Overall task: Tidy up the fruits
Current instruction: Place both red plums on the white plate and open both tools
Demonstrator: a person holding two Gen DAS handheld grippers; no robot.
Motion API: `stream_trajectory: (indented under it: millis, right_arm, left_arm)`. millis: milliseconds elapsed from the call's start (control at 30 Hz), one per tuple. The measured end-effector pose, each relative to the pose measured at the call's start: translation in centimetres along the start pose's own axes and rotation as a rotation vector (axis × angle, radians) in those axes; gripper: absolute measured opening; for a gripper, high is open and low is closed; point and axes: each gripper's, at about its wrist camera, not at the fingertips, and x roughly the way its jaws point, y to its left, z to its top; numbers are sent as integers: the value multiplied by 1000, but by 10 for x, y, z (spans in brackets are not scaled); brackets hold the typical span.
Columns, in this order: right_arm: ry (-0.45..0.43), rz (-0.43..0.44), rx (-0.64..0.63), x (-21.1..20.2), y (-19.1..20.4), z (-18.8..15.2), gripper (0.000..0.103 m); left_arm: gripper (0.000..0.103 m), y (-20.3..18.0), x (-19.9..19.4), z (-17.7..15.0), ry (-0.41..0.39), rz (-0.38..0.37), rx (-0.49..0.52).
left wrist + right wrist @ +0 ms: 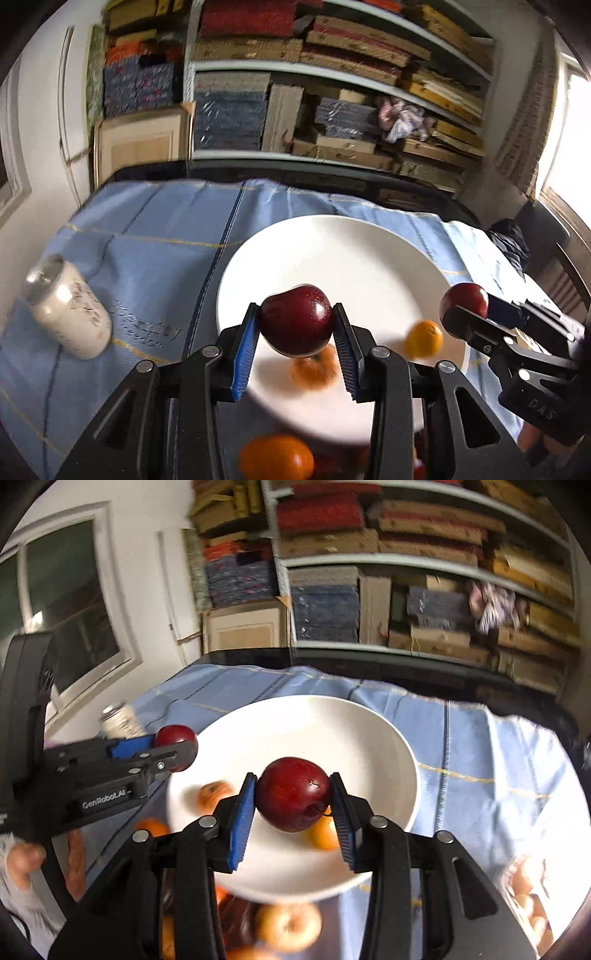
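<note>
Two red apples, each gripped. The left gripper (295, 332) had closed on one dark red apple (294, 319), held above the near left part of the white plate (332, 243). The right gripper (291, 810) clamped the second red apple (293, 794) over the plate's near half. Two small oranges (423, 339) lay on the plate; one white can (70, 306) stood near the blue cloth's (147, 236) left edge. The plate's far half lay bare.

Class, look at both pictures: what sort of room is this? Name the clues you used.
Probably a storeroom or spare room at home: shelves packed with stacked boxes, a cloth-covered table, and a white plate with fruit.
</note>
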Motion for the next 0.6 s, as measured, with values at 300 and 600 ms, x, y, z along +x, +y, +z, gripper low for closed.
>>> stream_trajectory:
  millis: [300, 600]
  right_arm:
    - [102, 2, 13, 61, -19, 4, 39]
    - [22, -7, -5, 29, -19, 11, 41]
  left_arm:
    - [40, 8, 40, 1, 82, -9, -16]
    - [48, 6, 17, 2, 26, -18, 0]
